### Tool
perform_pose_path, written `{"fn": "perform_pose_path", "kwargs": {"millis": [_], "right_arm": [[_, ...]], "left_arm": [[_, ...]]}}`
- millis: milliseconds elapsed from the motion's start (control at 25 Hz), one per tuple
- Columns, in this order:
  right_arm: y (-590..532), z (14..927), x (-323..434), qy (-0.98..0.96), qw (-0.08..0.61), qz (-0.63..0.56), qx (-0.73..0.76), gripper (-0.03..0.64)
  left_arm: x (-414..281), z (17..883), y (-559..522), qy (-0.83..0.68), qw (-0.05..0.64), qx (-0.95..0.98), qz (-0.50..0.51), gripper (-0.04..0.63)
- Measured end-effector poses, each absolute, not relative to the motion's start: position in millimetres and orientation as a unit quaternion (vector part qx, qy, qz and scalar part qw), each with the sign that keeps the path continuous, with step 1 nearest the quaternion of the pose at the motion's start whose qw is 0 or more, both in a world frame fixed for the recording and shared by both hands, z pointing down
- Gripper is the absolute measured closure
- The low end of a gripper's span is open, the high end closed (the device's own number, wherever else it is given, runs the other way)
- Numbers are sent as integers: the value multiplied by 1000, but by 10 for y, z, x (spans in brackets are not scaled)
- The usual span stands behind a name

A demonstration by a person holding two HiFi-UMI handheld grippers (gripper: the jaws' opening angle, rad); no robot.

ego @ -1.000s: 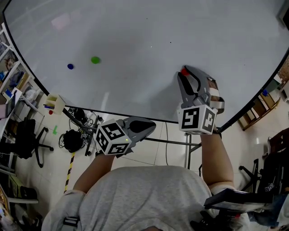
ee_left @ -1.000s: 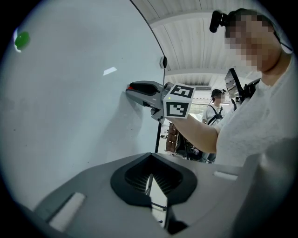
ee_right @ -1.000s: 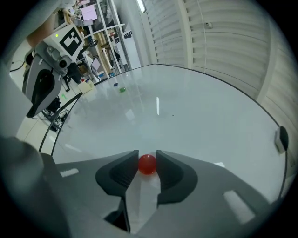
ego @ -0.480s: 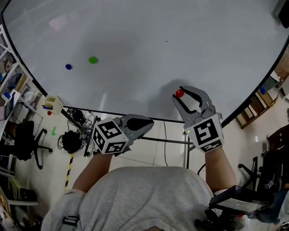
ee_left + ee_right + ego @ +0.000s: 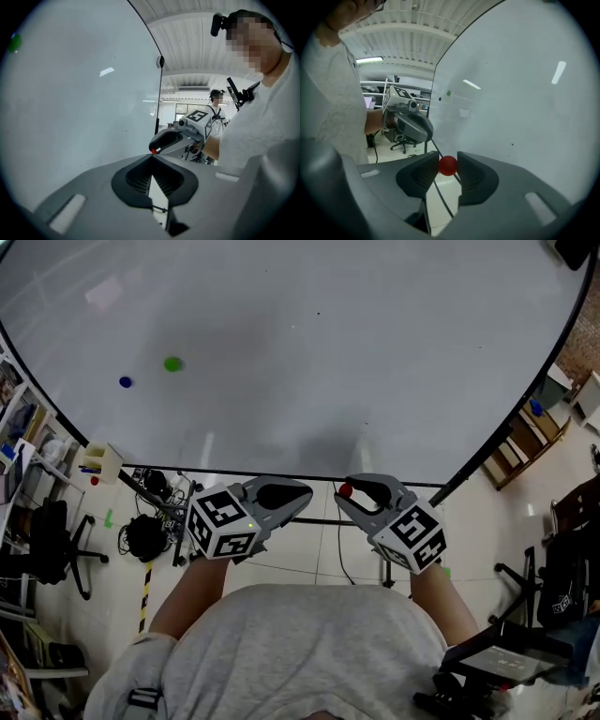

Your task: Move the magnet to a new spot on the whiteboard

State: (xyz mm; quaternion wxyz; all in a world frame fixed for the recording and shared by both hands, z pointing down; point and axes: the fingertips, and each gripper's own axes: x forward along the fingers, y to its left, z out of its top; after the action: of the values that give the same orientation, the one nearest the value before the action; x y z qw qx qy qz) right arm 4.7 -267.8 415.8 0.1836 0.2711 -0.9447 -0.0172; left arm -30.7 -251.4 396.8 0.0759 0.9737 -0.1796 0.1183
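One red magnet (image 5: pixel 448 165) clamped in right gripper (image 5: pixel 448 163) tips, off whiteboard (image 5: pixel 309 352), left gripper (image 5: pixel 151 158) clenched empty

Lab-like office: big whiteboard (image 5: pixel 309 343), swivel chair (image 5: pixel 52 531), floor cables (image 5: pixel 150 532), cluttered shelves (image 5: pixel 23 432), strip light (image 5: pixel 369 59) overhead.

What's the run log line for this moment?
right gripper: shut on magnet | left gripper: shut, empty | magnet: clear of whiteboard

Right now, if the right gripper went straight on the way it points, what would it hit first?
Probably the left gripper: the right gripper, shut on the red magnet, points at its nose rather than the whiteboard. Depth is unclear; it might just slip past.
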Motion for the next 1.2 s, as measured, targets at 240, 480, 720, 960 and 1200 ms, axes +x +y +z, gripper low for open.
{"fn": "perform_pose_path", "kwargs": {"millis": [240,480,720,960,1200], "right_arm": [[-2631,4307,78,-948,169,23,268,494],[-2640,4275,80,-948,163,24,271,494],[-2630,4278,55,-950,164,20,265,494],[-2640,4249,37,-951,161,7,262,494],[-2613,4200,-5,-953,158,-4,259,494]], "left_arm": [[-264,4053,-2498,-173,83,973,127,615],[-300,4007,-2524,-184,81,973,109,614],[-311,4014,-2528,-188,88,972,106,614],[-276,4004,-2533,-189,86,972,109,614],[-255,4004,-2515,-187,88,973,106,614]]}}
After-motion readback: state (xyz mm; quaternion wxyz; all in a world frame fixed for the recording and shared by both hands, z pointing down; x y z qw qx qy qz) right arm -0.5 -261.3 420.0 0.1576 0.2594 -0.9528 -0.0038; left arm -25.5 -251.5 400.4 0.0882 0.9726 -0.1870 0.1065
